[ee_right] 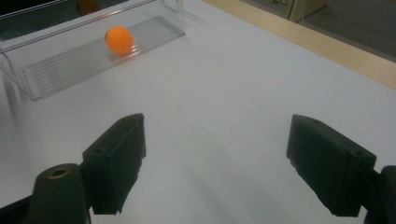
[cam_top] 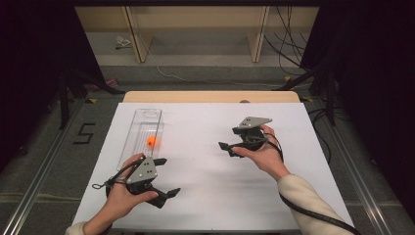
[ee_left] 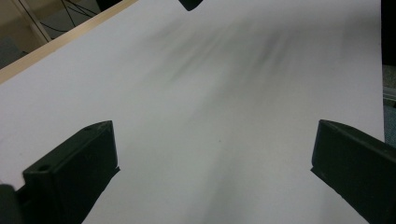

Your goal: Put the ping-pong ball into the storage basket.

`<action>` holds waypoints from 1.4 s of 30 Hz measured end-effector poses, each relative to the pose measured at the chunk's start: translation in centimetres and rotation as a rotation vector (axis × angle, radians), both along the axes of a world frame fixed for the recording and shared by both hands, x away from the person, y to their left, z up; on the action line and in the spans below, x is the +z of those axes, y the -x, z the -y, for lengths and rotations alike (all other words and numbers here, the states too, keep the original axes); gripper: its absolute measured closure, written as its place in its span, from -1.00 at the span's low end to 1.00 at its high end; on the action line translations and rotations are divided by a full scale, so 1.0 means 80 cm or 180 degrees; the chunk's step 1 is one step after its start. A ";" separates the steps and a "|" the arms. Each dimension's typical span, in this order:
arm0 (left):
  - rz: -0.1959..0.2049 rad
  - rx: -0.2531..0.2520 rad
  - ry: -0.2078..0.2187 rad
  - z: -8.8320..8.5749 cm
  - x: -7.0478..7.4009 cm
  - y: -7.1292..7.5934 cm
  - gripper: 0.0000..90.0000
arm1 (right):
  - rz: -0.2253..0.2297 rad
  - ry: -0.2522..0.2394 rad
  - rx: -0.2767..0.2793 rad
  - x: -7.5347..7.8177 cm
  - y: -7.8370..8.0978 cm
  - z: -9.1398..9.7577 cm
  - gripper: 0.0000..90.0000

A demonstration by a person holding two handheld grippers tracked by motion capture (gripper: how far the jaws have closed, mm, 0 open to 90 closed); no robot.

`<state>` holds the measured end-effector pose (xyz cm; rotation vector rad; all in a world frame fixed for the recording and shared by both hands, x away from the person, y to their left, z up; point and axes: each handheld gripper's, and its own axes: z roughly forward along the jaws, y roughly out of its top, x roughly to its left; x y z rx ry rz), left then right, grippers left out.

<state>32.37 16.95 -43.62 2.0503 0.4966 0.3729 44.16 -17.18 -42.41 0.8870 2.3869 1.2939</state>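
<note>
Two tongs, both wide open, nothing held. Right tongs [ee_right: 215, 163] aim across the white worktop [cam_top: 210, 186] at the orange ball [ee_right: 118, 40] in the clear tray [ee_right: 56, 70]. Left tongs [cam_top: 164, 177] nearer, just beside the tray's end, pointing away.

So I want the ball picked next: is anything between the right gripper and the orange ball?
Only the clear tray's low wall: the orange ball lies inside it. The sheet between the open right gripper and the tray is bare.

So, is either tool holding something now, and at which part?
Nothing is held. The left tool and right tool are both open and empty.
</note>
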 end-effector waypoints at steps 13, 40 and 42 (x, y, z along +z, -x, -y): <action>-0.0002 0.0013 -0.0002 -0.001 0.000 0.000 -1.00 | 0.0022 -0.0009 -0.0053 0.001 0.027 0.031 -0.55; 0.0008 0.0031 0.0001 -0.002 0.001 0.000 -1.00 | 0.0008 -0.0016 -0.0130 -0.007 0.076 0.080 -0.56; 0.0003 0.0028 -0.0001 -0.002 0.001 0.000 -1.00 | 0.0011 -0.0019 -0.0140 -0.008 0.079 0.083 -0.56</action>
